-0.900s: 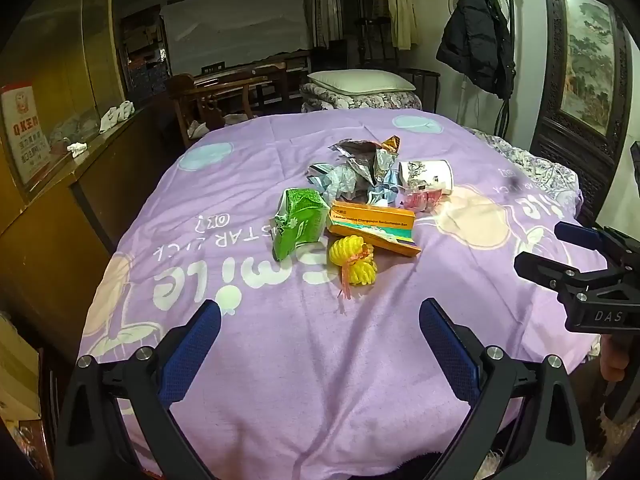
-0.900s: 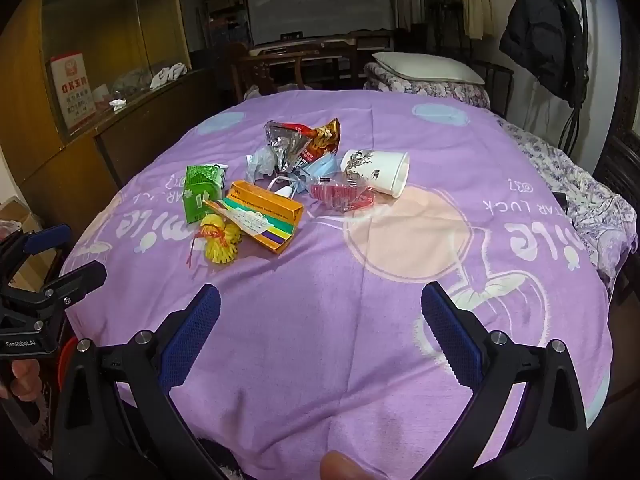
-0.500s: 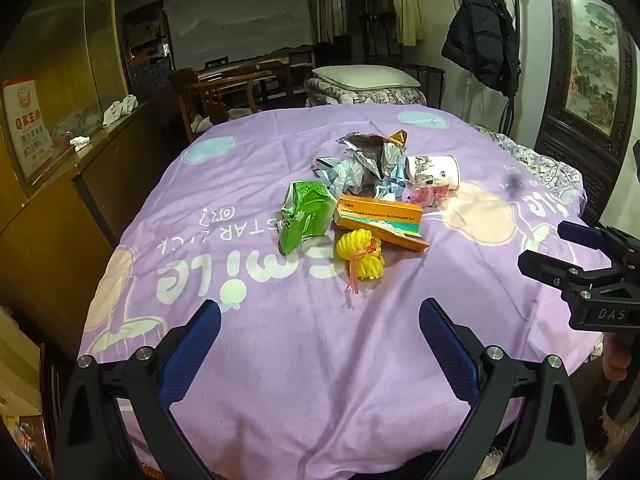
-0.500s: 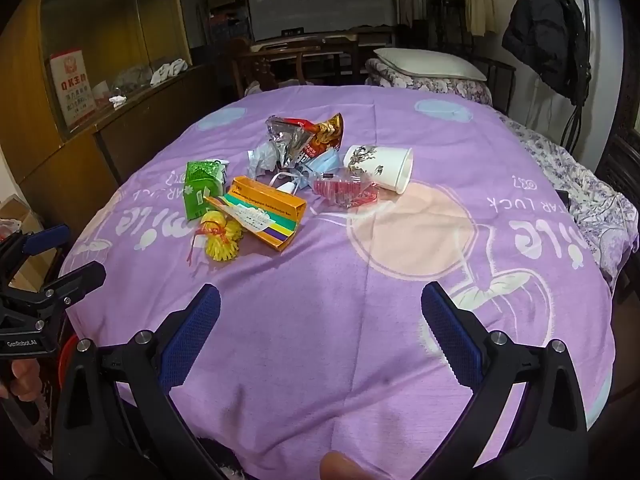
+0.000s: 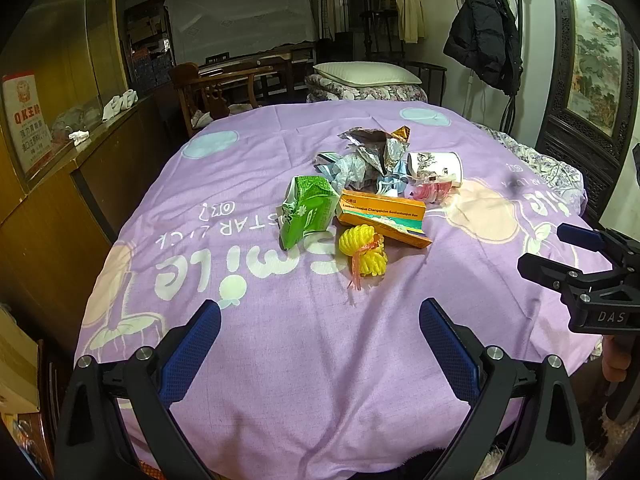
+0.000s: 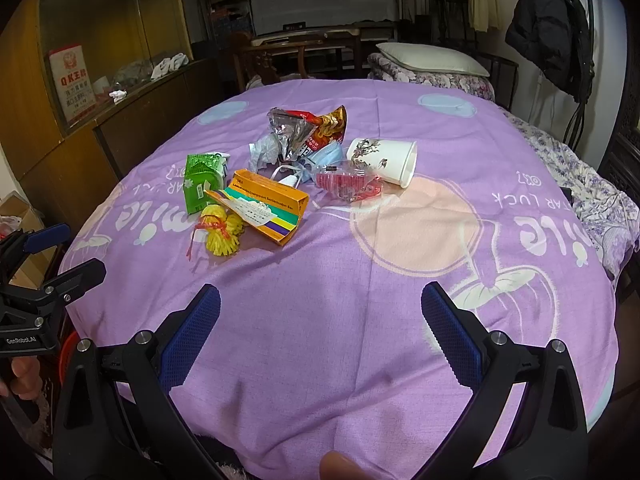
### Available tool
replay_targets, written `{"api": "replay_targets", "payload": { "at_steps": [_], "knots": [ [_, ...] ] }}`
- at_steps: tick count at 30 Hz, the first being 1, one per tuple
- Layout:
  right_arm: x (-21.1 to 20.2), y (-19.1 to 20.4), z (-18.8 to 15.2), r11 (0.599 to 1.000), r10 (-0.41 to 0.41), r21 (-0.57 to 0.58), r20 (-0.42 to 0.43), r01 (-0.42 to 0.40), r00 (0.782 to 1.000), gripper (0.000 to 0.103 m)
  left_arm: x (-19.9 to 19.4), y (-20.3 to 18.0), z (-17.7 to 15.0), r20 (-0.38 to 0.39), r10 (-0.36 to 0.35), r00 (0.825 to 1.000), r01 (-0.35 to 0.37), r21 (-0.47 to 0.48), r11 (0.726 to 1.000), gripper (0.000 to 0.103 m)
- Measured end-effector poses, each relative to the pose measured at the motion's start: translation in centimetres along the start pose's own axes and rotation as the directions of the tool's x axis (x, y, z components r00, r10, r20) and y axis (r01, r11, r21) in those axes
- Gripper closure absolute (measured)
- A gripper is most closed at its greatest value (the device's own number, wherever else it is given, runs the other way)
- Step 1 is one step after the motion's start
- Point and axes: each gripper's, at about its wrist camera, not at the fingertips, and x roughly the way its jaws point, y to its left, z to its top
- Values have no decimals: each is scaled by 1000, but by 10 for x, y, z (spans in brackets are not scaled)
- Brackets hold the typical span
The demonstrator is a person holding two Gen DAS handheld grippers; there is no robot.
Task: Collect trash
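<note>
A heap of trash lies mid-table on a purple cloth (image 5: 248, 344): a green carton (image 5: 308, 208), an orange box (image 5: 380, 216), a yellow net with red string (image 5: 362, 256), a crumpled foil snack bag (image 5: 376, 144), a tipped paper cup (image 5: 436, 164), a red plastic wrapper (image 6: 348, 184) and a blue face mask (image 6: 324, 156). My left gripper (image 5: 320, 344) is open and empty, near the table's front edge. My right gripper (image 6: 320, 340) is open and empty, also short of the heap; it shows in the left wrist view (image 5: 560, 252).
A wooden sideboard with glass (image 5: 60, 152) stands left of the table. Wooden chairs (image 5: 216, 88) and a pillow on folded bedding (image 5: 364, 76) are behind it. A dark coat (image 5: 480, 40) hangs at the back right. A cardboard box (image 5: 16, 368) sits low left.
Both wrist views have crept slightly forward and down, so the heap sits a little lower and nearer. Both grippers stay open and nothing on the table has moved.
</note>
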Motion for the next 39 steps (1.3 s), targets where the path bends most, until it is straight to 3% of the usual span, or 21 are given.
{"api": "replay_targets", "payload": {
  "at_steps": [39],
  "knots": [
    [3, -2, -2, 1000, -3, 3, -8, 4, 1000, 6, 5, 3, -3, -8, -5, 1000, 5, -9, 1000, 6]
  ]
}}
